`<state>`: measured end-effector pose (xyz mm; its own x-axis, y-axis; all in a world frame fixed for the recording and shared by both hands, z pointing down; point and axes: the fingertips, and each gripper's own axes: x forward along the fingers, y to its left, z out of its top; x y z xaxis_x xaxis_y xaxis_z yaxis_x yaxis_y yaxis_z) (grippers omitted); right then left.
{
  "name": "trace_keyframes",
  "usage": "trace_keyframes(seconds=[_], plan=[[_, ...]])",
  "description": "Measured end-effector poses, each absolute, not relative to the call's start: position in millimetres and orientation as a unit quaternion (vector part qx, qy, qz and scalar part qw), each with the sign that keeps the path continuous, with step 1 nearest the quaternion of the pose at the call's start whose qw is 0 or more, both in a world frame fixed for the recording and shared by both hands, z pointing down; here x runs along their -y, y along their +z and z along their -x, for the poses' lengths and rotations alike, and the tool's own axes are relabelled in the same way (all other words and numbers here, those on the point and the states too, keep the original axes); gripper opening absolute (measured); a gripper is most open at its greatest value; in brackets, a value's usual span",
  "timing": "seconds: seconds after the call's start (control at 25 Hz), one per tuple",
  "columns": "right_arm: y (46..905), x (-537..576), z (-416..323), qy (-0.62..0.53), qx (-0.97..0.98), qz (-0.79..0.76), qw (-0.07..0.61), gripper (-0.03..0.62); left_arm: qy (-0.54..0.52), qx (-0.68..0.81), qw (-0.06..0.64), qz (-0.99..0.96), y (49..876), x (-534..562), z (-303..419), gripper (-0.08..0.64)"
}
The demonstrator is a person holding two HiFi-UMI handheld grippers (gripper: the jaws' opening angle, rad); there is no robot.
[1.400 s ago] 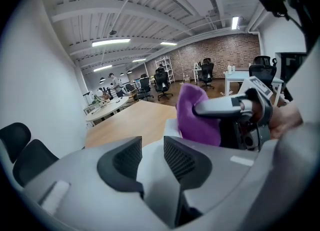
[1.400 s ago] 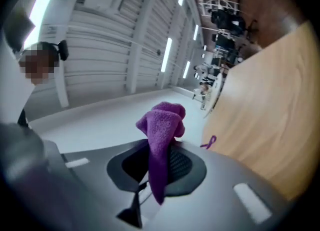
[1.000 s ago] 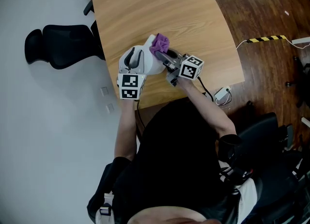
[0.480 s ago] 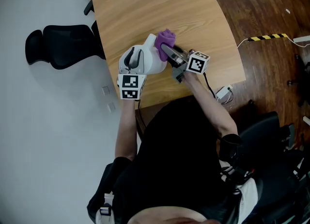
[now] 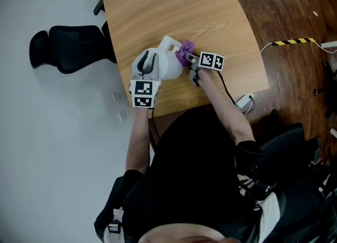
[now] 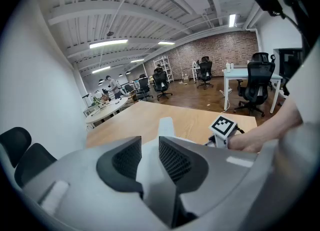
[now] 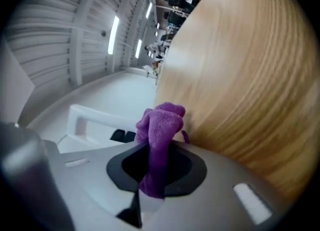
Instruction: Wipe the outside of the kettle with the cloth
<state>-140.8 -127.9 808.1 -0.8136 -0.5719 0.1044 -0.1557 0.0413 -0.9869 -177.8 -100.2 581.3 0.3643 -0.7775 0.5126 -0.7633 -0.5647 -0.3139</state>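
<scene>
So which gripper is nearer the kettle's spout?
Right. The right gripper, jaws shut on the purple cloth, is just beside the spout. The left gripper clamps the kettle at its opposite, handle end.

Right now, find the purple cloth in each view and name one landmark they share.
Head view: centre, purple cloth between kettle and right gripper.
Left gripper view: not in it.
Right gripper view: centre, cloth pinched in the jaws.
Shared landmark: the wooden table.
</scene>
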Motion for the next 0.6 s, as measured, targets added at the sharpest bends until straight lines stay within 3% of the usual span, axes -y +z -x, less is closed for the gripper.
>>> trace_keyframes(seconds=[0.16,0.24,0.4,0.48,0.6], plan=[[816,124,138,-0.663,-0.692,0.266,0.103,0.052,-0.318,-0.465,0.009,0.826,582,99,177,0.0],[769,135,116,-0.63,-0.717,0.265,0.141,0.052,-0.317,-0.459,0.004,0.83,581,99,174,0.0],[583,156,87,-0.466,-0.826,0.224,0.225,0.051,-0.318,-0.462,0.01,0.828,571,107,172,0.0],[515,148,112,-0.376,-0.89,0.194,0.17,0.051,-0.325,-0.463,0.009,0.824,569,112,174,0.0],[508,135,166,-0.289,-0.94,0.182,-0.016,0.054,-0.333,-0.467,0.002,0.819,571,116,175,0.0]])
